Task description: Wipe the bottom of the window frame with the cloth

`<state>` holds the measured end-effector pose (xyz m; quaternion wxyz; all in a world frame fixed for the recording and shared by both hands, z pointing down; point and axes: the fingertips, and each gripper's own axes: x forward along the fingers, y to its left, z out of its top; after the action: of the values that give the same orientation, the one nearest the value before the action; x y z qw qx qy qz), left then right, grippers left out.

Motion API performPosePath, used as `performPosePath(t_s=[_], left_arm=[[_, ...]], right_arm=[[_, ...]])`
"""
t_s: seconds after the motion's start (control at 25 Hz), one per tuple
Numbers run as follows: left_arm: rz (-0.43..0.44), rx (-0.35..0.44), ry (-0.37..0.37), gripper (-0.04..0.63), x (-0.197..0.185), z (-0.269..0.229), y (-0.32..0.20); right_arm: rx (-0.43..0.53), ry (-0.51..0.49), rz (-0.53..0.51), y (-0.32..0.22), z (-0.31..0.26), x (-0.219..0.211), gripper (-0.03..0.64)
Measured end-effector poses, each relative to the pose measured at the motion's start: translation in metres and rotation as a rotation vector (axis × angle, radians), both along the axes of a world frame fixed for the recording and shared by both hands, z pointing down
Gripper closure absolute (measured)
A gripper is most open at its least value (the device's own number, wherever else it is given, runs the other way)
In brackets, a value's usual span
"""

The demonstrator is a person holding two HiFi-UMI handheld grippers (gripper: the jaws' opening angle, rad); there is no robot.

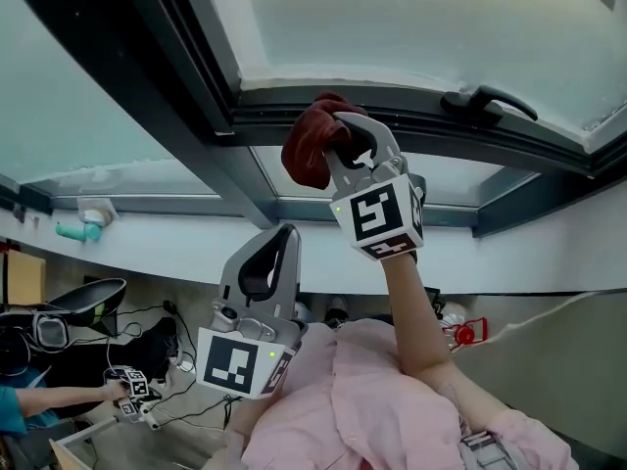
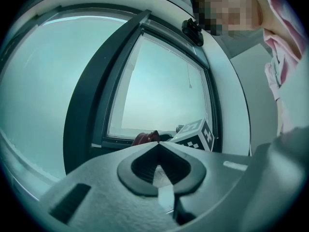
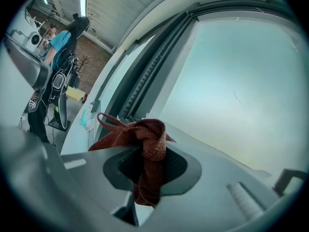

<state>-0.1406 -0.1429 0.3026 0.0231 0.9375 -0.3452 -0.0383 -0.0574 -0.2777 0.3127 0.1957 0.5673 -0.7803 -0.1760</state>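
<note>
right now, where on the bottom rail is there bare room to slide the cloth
The bottom rail is bare between the red cloth and the window handle. Left of the cloth it is crowded: the dark mullion meets the rail.

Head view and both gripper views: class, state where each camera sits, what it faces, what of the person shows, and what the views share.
Head view: on the person's head, facing the window frame; shows a pink sleeve, the left gripper, and the right gripper gripping the cloth.
Left gripper view: on the left gripper, along its shut jaws toward the window.
Right gripper view: on the right gripper, along the frame; jaws clamp the cloth.
Shared: all three show the cloth.
</note>
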Motion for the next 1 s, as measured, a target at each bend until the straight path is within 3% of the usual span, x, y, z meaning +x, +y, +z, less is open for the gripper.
performPosePath(t_s=[1.0], left_arm=[[0.063, 0.016, 0.005, 0.597, 0.037, -0.003, 0.012]], right_arm=[[0.003, -0.018, 0.063, 0.020, 0.001, 0.053, 0.543]])
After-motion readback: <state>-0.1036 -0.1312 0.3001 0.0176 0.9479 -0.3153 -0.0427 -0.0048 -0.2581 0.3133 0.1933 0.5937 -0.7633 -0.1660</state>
